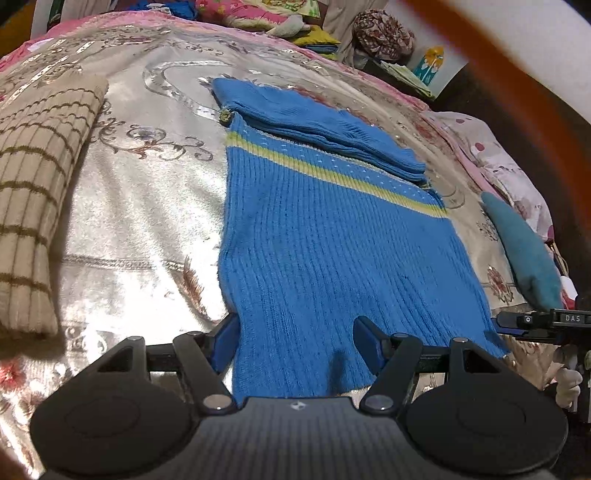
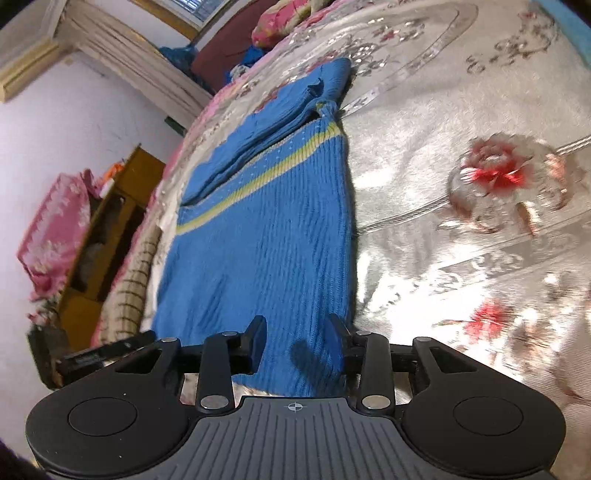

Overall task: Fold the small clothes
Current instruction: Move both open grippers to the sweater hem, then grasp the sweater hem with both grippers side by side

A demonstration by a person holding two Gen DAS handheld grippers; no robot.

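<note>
A small blue knitted sweater with a yellow-green chest stripe lies flat on the bed, sleeves folded across its upper part. It also shows in the right wrist view. My left gripper is open, its fingers straddling the sweater's near left hem corner. My right gripper is open, its fingers straddling the near right hem corner. The right gripper shows at the right edge of the left wrist view.
The bed has a shiny silver floral cover. A folded beige checked garment lies left of the sweater. A teal cloth lies to its right. Pillows and clothes pile at the far end. A wooden cabinet stands beside the bed.
</note>
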